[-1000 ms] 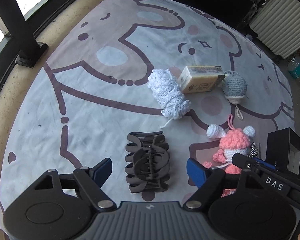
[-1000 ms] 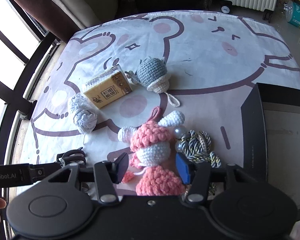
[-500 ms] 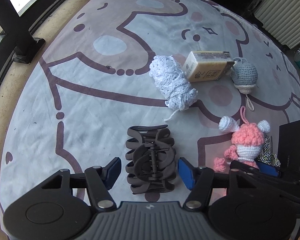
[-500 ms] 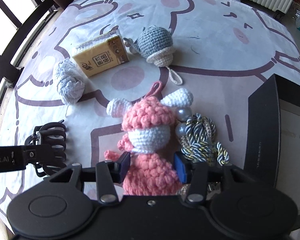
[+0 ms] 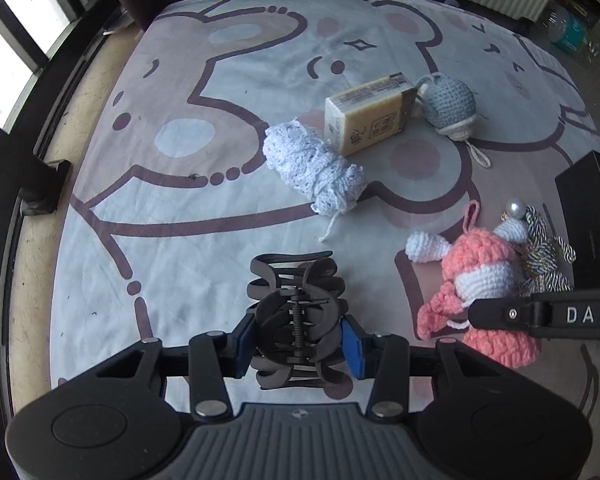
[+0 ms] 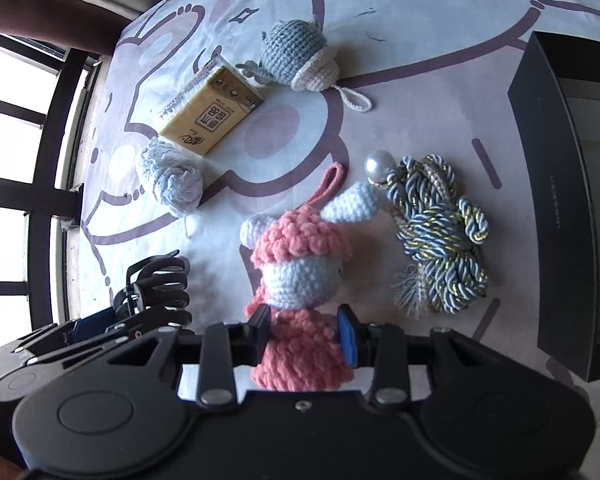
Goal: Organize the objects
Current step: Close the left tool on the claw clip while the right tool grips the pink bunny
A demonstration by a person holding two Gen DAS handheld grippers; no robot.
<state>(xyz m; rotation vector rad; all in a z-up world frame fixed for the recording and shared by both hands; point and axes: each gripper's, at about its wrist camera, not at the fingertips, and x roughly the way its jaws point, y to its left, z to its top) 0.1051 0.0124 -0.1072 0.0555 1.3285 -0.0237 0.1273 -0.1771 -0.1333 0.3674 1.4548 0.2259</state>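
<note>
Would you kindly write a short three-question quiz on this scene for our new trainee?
1. True or false: the yellow tissue pack lies inside the black box.
2. Which thing sits between the pads of the left gripper? A) white lace bundle B) black hair claw C) grey crochet toy
3. Fill in: the right gripper is closing on the skirt of the ____ crochet doll, which lies beside the blue and gold cord.

Key: 1. False; it lies on the printed cloth, outside the box. 2. B; its jaws are closing, pads against the claw. 3. pink.
</note>
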